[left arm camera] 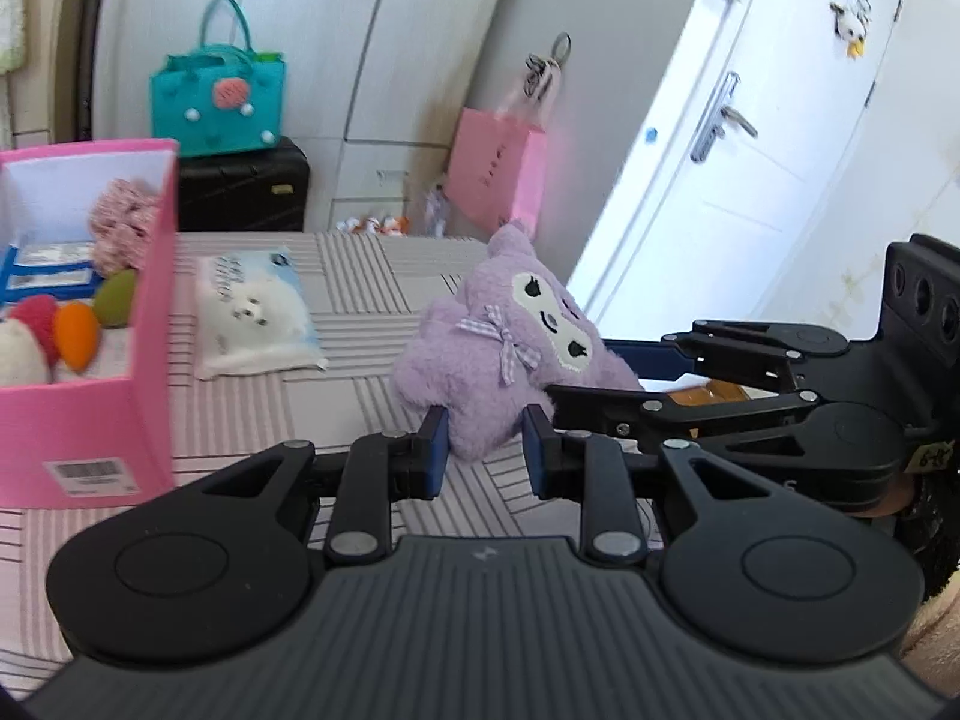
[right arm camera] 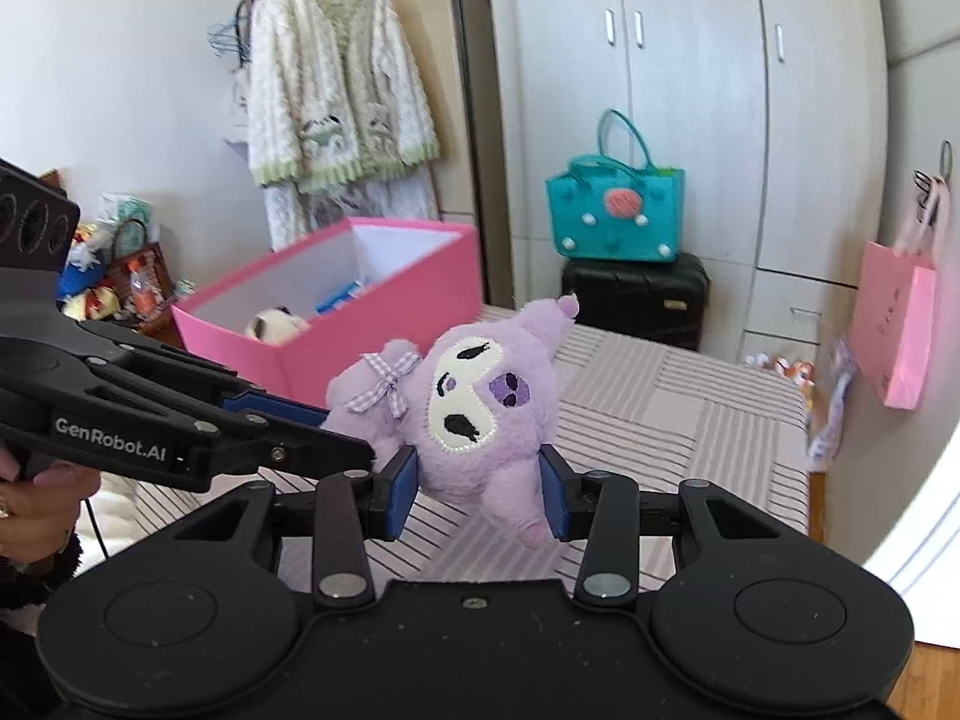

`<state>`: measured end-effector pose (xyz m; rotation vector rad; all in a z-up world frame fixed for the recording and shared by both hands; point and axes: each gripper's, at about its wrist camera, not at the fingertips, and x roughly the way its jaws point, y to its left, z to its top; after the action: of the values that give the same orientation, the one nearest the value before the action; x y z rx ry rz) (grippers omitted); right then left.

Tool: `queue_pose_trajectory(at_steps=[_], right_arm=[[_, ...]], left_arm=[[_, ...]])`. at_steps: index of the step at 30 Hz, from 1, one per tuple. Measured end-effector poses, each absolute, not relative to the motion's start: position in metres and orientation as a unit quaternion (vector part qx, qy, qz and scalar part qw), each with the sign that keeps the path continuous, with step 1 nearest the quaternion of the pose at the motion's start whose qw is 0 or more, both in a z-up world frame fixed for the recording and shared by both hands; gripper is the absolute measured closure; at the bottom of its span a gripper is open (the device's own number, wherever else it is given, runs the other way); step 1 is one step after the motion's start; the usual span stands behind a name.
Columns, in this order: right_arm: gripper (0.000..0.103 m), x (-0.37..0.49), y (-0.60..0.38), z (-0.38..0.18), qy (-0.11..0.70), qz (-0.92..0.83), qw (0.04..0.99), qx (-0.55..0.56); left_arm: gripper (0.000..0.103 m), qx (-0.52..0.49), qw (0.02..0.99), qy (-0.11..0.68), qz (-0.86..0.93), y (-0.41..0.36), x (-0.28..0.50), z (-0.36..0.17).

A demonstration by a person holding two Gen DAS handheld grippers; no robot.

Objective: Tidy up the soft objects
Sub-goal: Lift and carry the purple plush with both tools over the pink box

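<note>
The pink box point(left arm camera: 108, 420) at the left of the bed point(left arm camera: 372, 294) already holds several soft things: a pink scrunchie point(left arm camera: 123, 222), a green ball point(left arm camera: 115, 298), an orange one point(left arm camera: 76, 334), a red one and something white, plus blue-edged packets, so the sorting looks partly done. A tissue pack point(left arm camera: 252, 312) lies flat on the bed just beside the box and is not yet put away. Further right, the purple plush point(left arm camera: 498, 354) is the piece in hand; both tools are at it. The left gripper point(left arm camera: 485, 450) has its pads pinching a lower limb of the plush; the right gripper point(right arm camera: 477, 489) pinches the plush's lower body between its blue pads, and the toy looks lifted off the cover, though whether it hangs fully clear I cannot tell. What remains, by my reading, is carrying the plush to the box and then the tissue pack. Legible writing: "GenRobot.AI" on the left tool's side in the right view; the box's barcode label is too blurred to read.
</note>
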<state>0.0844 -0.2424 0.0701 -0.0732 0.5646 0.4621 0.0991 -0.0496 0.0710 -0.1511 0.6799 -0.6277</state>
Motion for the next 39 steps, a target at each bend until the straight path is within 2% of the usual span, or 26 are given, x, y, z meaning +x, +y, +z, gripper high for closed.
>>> queue_pose_trajectory(at_steps=[17,39], right_arm=[[0.056,0.101,-0.161,0.093,0.22,0.299,0.928,-0.026],[0.058,0.242,-0.068,0.109,0.239,0.348,0.904,-0.063]], left_arm=[[0.078,-0.022,0.932,0.272,-0.238,0.028,0.094,0.104],[0.078,0.004,0.955,0.272,-0.113,0.088,0.208,0.103]])
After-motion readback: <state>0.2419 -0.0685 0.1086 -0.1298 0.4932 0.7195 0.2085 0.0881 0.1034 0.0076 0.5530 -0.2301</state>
